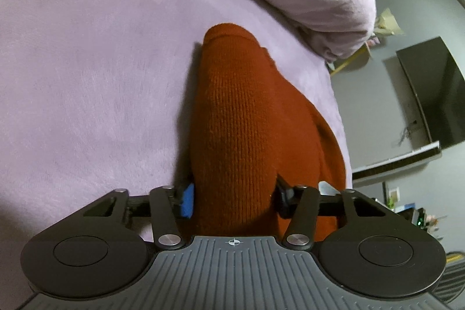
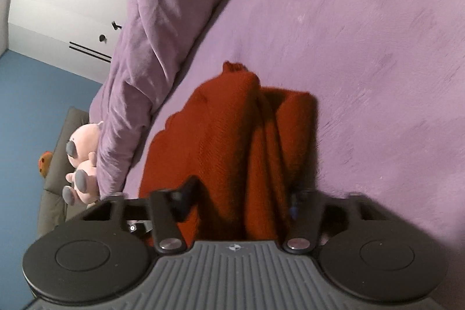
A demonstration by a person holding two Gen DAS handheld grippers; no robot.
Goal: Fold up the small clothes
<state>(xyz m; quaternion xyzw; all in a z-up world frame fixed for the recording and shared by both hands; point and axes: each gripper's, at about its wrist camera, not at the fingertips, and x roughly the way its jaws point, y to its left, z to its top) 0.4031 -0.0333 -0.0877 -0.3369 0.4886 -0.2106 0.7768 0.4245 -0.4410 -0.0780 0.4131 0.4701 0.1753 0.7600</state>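
A rust-orange knit garment (image 1: 241, 124) hangs above a lilac bedspread (image 1: 87, 63), held up by 2 handheld grippers. The left gripper (image 1: 232, 195) has its fingers clamped on a thick bunch of the knit. The right gripper (image 2: 244, 196) likewise pinches folds of the cloth. A rumpled purple duvet (image 2: 151, 19) lies beyond, with a pink plush toy (image 2: 82, 161) beside it.

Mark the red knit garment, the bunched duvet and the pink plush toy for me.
red knit garment (image 1: 241, 118), left wrist view, middle of the ribbed knit.
bunched duvet (image 2: 151, 19), right wrist view, on a rumpled fold.
pink plush toy (image 2: 84, 153), right wrist view, its body.
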